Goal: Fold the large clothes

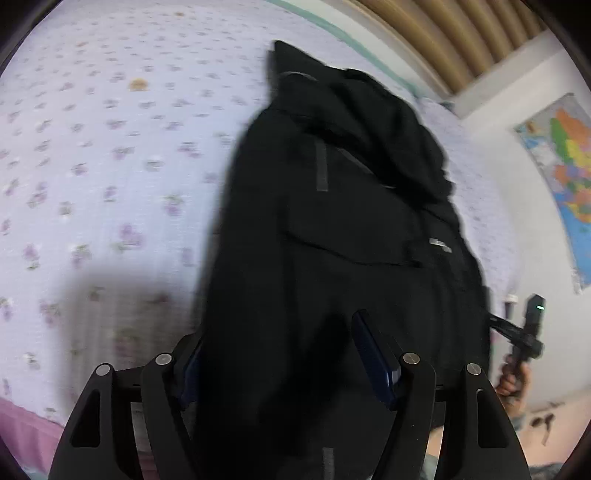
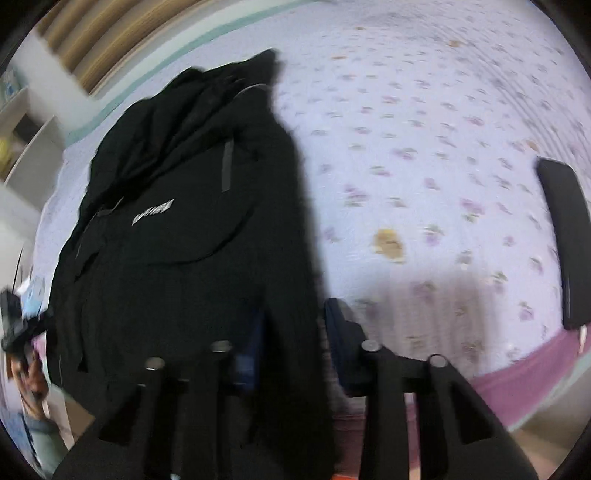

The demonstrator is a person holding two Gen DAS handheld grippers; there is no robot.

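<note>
A large black jacket (image 1: 332,221) with a small white logo lies lengthwise on the floral bedspread (image 1: 110,147), its hood end far from me. My left gripper (image 1: 280,354) has its blue-padded jaws on either side of the jacket's near hem and holds a thick fold of it. In the right wrist view the same jacket (image 2: 184,240) drapes over and between the jaws of my right gripper (image 2: 291,332), which grips the hem's other corner. The near hem is lifted off the bed.
The bed's pink edge (image 2: 517,369) runs near me. A flat black object (image 2: 565,240) lies on the bedspread to the right. A wooden headboard (image 1: 443,33) and a wall map (image 1: 565,155) stand beyond the bed. A stain (image 2: 388,240) marks the bedspread.
</note>
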